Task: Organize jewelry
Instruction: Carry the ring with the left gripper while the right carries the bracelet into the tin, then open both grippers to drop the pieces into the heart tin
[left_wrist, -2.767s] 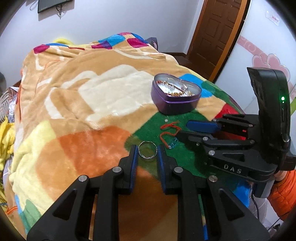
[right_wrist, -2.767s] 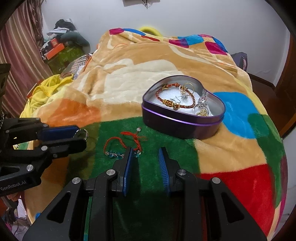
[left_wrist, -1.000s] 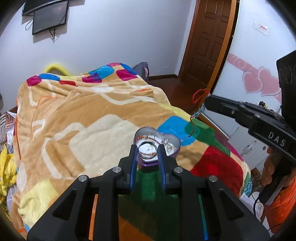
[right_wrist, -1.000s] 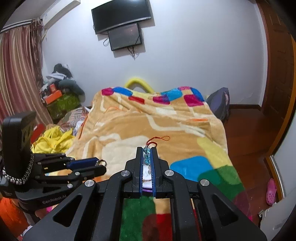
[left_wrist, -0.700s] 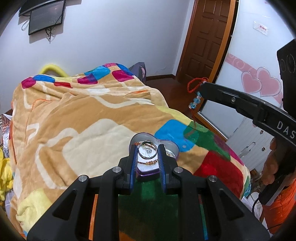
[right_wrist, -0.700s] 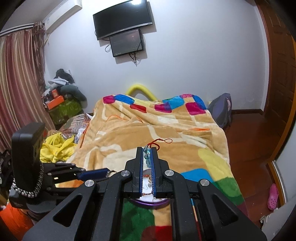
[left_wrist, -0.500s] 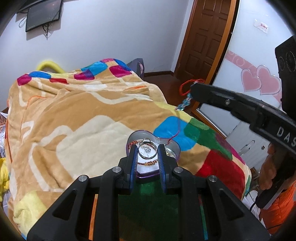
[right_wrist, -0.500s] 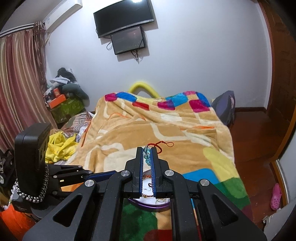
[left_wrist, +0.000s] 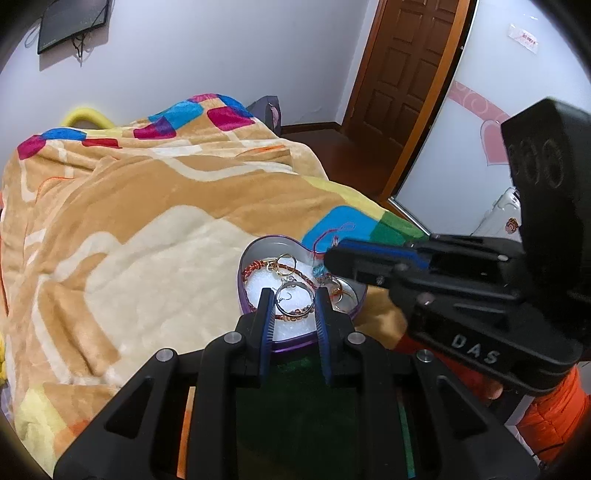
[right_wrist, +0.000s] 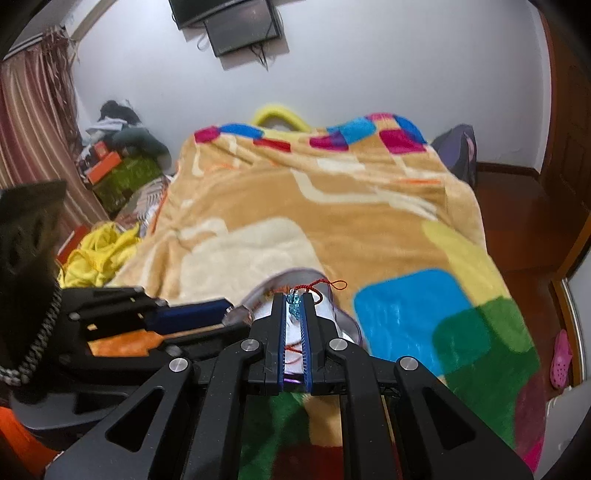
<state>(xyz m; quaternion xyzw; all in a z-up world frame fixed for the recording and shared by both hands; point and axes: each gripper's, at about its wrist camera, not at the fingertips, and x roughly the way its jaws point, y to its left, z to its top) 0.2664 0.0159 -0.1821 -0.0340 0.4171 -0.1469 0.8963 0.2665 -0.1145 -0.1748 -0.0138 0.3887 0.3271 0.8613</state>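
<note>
One purple heart-shaped metal tin sits on the multicoloured plush blanket, directly ahead of the left gripper and partly behind its fingertips. The left gripper's two blue-padded fingers stand apart; whether the thin silver ring seen between their tips touches either pad cannot be told. Inside the tin, on white padding, lie at least two red beaded bracelets and one gold ring; further metal pieces on the right side of the tin are too tangled to count.

The right gripper has its two fingers pressed together on one red cord bracelet with blue crystal beads, held above the tin. A red loop of cord pokes out past the fingertips to the right, and the rest hangs hidden between the pads. From the right wrist, the tin is blurred and mostly covered by both grippers, so its contents are unreadable there.
</note>
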